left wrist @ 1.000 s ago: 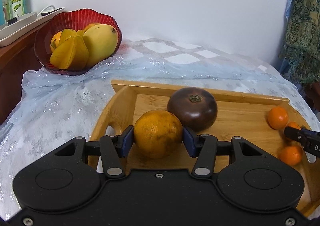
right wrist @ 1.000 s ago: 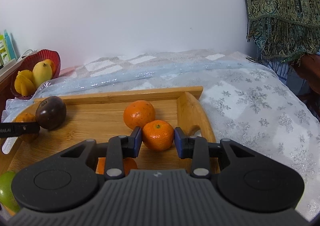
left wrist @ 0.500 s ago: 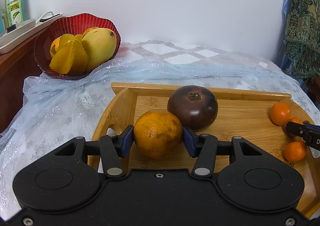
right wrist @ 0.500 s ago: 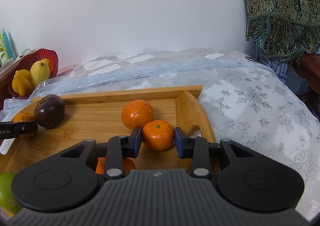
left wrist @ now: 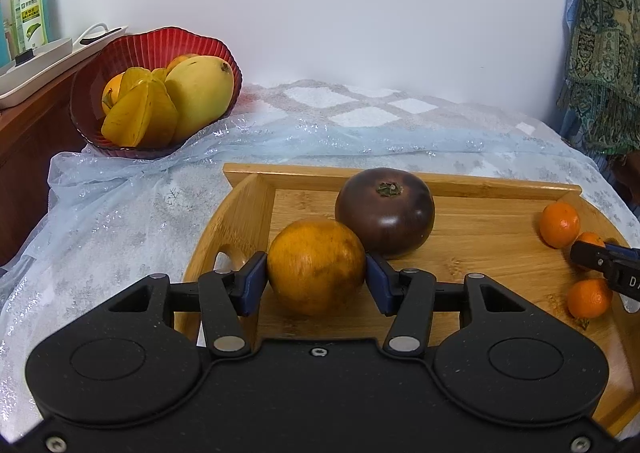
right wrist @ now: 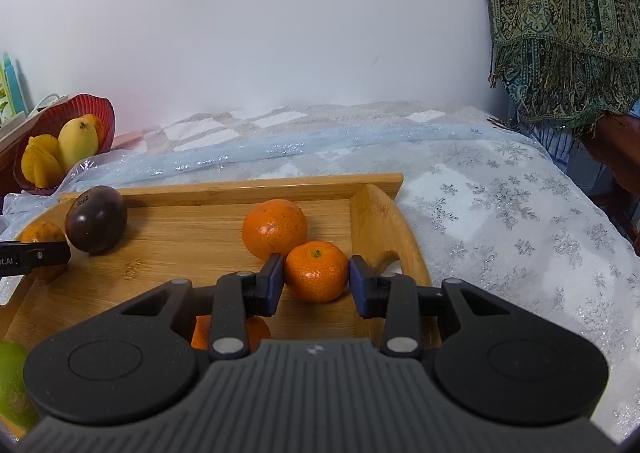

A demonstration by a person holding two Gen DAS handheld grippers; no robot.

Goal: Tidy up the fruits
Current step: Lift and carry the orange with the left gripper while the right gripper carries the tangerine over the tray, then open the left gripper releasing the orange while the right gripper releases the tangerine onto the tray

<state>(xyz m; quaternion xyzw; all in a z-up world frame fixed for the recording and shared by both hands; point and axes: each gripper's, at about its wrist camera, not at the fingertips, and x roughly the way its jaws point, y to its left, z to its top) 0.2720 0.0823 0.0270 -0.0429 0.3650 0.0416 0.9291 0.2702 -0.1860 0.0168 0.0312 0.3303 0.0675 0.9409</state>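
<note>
Both tongs angle downward over the wooden tray [left wrist: 492,229]. The left tongs [left wrist: 316,279] pinch a large orange [left wrist: 316,267]; the right tongs [right wrist: 316,281] bracket a small mandarin [right wrist: 316,271], pads barely clear of its right side.

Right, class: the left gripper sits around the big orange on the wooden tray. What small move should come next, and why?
Probably lift straight up a little. The pads of the left gripper look pressed on both sides of the large orange, which rests on the tray with the dark fruit close behind and a tray wall beside; rising first should clear both.
</note>
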